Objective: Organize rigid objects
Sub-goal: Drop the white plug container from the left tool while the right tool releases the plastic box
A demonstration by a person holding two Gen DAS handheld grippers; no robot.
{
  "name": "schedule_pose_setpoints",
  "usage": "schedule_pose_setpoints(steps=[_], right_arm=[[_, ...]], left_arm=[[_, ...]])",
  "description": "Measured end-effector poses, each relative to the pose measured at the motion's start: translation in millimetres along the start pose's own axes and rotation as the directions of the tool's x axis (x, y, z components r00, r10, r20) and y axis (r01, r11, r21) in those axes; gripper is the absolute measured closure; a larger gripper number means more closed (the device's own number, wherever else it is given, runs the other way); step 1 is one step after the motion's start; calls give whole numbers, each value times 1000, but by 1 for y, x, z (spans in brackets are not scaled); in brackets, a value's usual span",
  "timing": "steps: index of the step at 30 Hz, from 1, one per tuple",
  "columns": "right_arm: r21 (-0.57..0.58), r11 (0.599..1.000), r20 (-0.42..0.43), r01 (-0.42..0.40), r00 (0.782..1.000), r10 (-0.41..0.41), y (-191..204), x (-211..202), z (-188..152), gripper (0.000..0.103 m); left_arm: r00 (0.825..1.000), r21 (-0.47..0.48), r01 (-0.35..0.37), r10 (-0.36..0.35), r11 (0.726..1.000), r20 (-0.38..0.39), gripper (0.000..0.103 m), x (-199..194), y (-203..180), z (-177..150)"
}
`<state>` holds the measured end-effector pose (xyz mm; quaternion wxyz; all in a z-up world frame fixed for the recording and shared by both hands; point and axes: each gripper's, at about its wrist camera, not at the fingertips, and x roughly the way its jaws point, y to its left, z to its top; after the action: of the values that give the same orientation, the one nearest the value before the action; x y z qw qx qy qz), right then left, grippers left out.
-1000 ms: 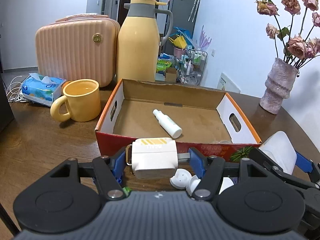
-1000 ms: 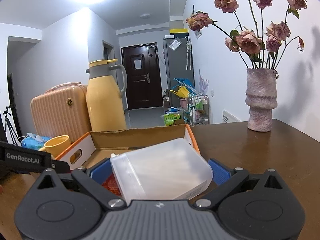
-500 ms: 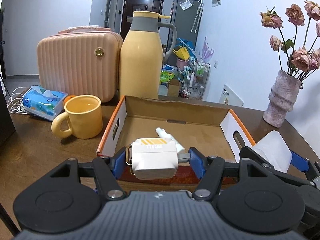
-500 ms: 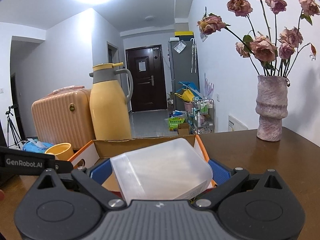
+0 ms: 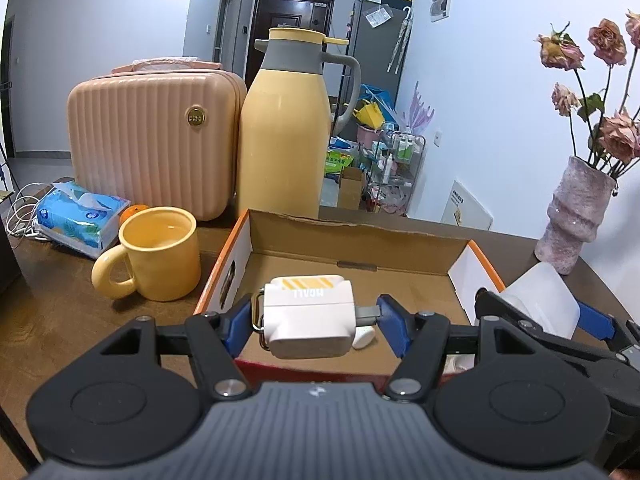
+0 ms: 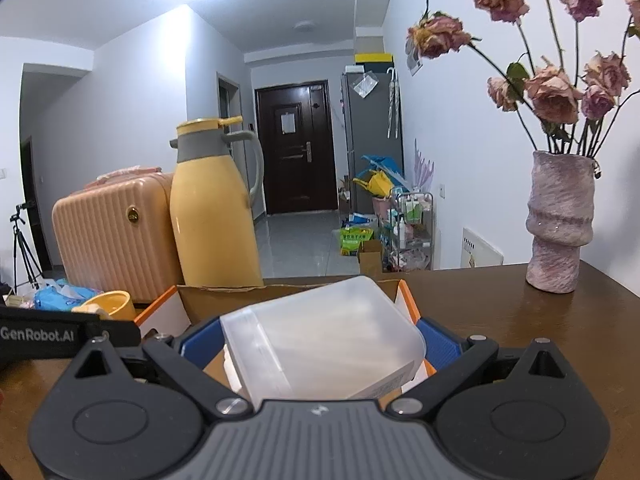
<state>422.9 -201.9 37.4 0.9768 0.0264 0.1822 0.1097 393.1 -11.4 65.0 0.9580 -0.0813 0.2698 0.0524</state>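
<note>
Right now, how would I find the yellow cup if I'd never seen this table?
Look for the big pink ribbed suitcase at the back of the table. Just in front of it, left of the cardboard box, stands the yellow mug. Unlike the tall yellow jug nearby, it is short, open-topped, with a round handle.

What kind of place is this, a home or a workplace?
Most likely a home: a wooden table with a vase of dried roses, a dark entrance door down the hallway, and a fridge beside it.
</note>
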Motion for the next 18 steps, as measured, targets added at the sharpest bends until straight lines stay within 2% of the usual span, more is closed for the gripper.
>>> schedule_pose_setpoints(steps=[12,18], right_arm=[[56,998,-113,22,993,-16,-14,44,18,2],[45,999,-163,27,986,-19,-13,64,19,2]], left_arm=[[1000,18,-17,16,1000,17,37,27,2,15],[999,49,-37,35,998,30,37,42,0,19]])
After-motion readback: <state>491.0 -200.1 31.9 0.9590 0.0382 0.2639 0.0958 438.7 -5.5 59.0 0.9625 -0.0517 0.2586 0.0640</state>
